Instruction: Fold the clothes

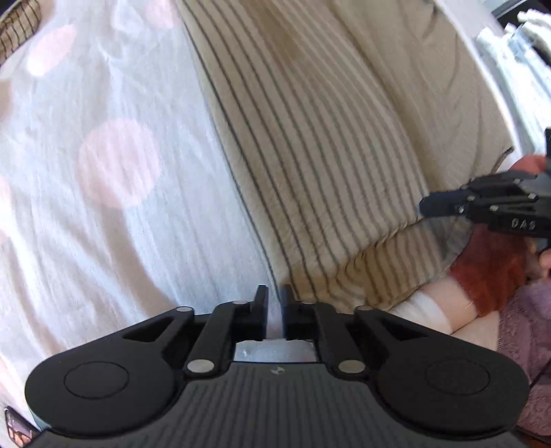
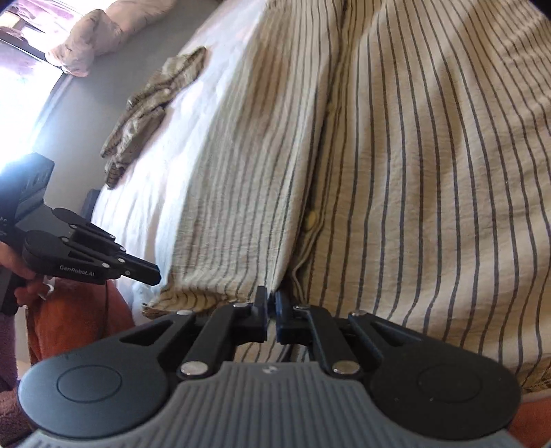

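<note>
Bedsheet [image 1: 103, 206] under striped shirt [image 2: 413, 172], right gripper [image 2: 272, 303] on hem

The striped shirt [image 2: 413, 155] runs off the top and right edges of the right wrist view, so its full outline cannot be told. In the left wrist view the spotted sheet [image 1: 103, 172] is smeared by blur, and a checked cloth [image 1: 17, 31] is cut off at the top left corner. The right gripper [image 1: 423, 206] enters from the right edge, its body out of frame.
</note>
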The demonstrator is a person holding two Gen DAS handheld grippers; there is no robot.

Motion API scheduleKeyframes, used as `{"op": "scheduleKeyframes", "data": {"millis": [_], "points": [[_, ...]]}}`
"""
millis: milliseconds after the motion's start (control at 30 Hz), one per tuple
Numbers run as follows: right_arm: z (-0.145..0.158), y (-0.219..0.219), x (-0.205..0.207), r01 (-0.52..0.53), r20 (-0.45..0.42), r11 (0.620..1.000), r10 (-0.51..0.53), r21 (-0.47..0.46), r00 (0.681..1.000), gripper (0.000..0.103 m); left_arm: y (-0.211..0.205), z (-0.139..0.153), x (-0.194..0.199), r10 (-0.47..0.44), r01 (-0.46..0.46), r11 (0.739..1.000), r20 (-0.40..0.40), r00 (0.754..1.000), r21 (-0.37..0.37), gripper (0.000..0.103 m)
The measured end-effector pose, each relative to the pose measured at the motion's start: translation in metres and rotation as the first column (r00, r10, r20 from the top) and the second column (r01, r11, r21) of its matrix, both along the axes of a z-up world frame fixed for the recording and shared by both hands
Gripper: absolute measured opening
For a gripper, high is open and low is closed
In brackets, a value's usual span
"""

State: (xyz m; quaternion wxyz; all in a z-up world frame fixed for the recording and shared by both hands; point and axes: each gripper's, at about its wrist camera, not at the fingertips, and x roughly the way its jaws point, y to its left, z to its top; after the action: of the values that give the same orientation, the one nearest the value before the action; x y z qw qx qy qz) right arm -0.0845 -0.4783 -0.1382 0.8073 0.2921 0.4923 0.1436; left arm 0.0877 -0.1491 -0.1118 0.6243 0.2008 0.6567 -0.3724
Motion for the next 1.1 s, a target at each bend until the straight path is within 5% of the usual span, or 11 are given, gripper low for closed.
{"op": "scheduleKeyframes", "data": {"millis": [133, 300, 533, 767, 900, 1100], "points": [[0.011, -0.011, -0.008, 0.065, 0.053, 0.997, -0.066, 0.033, 0.996, 0.03, 0.004, 0.024, 0.005, 0.043, -0.038, 0.994, 0.048, 0.998, -0.103, 0.015], [0.027, -0.035, -0.01, 0.114, 0.029, 0.99, -0.117, 0.079, 0.993, 0.037, -0.012, 0.04, 0.012, 0.091, -0.068, 0.978, 0.109, 0.99, -0.199, 0.019], [0.071, -0.091, -0.019, 0.159, 0.035, 0.981, -0.156, -0.109, 0.987, 0.04, -0.052, 0.041, 0.021, 0.046, -0.015, 0.978, 0.147, 0.988, -0.206, 0.023], [0.096, -0.152, -0.03, 0.175, -0.026, 0.913, -0.199, -0.368, 0.98, 0.043, -0.111, 0.052, 0.032, -0.076, 0.109, 0.983, 0.214, 0.974, -0.146, 0.023], [0.084, -0.183, -0.033, 0.125, -0.123, 0.864, -0.21, -0.487, 0.97, 0.044, -0.145, 0.055, 0.034, -0.119, 0.156, 0.976, 0.223, 0.967, -0.153, 0.023], [0.047, -0.212, -0.038, 0.061, -0.246, 0.858, -0.213, -0.511, 0.945, 0.044, -0.184, 0.044, 0.019, -0.182, 0.219, 0.956, 0.193, 0.964, -0.195, 0.023]]}}
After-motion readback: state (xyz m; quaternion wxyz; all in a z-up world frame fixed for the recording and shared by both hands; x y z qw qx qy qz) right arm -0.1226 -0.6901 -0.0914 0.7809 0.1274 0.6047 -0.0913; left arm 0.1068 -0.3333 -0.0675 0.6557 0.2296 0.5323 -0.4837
